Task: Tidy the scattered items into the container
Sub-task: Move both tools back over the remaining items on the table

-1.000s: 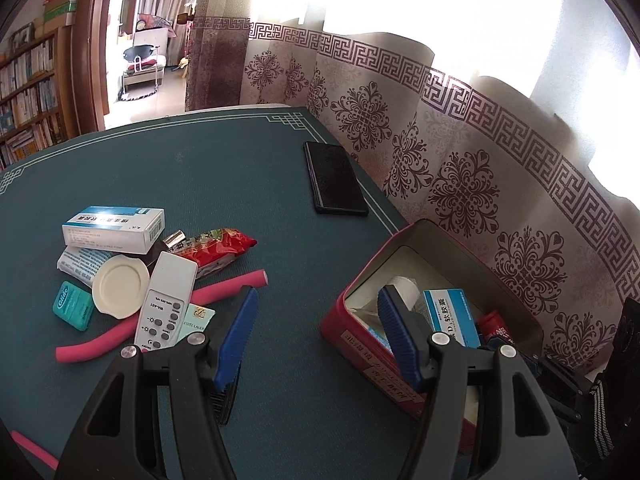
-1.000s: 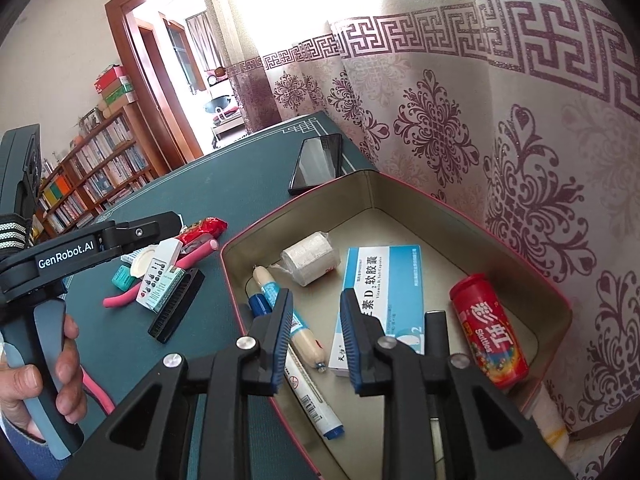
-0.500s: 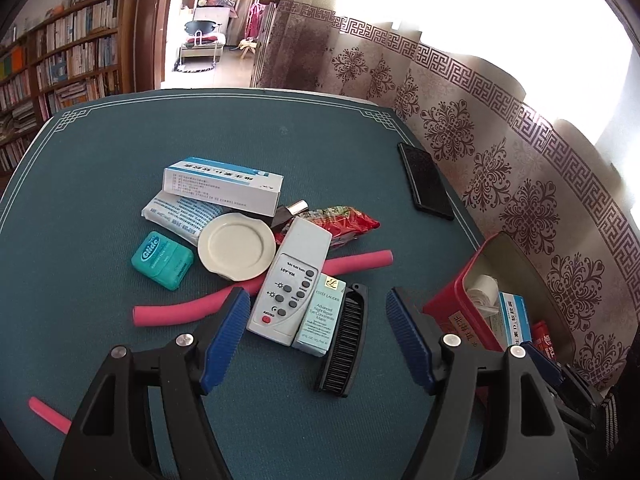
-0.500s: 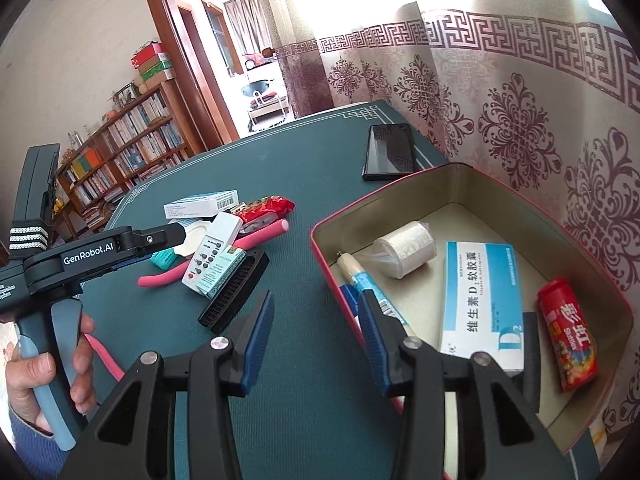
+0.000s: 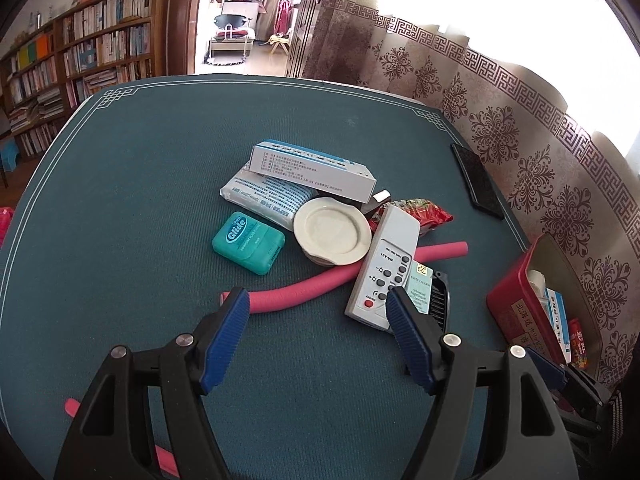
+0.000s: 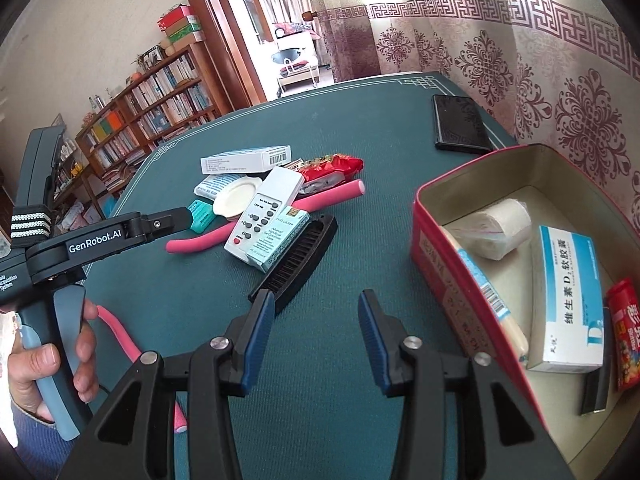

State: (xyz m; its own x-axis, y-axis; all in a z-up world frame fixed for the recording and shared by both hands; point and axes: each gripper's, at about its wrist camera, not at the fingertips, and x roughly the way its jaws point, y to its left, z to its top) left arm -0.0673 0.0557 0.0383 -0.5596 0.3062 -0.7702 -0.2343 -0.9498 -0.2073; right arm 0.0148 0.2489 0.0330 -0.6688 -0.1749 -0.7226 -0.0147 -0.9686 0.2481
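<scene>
Meanwhile, both grippers hang released over a cluttered green table.
Left gripper gapes, empty, above a pink foam tube; right gripper gapes near a black comb, red tin at right.

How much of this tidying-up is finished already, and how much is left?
Partly done. The red tin already holds a paper roll, a medicine box and a snack tube. Both grippers are open and empty. The remote, comb and pink rod still lie on the table.
</scene>
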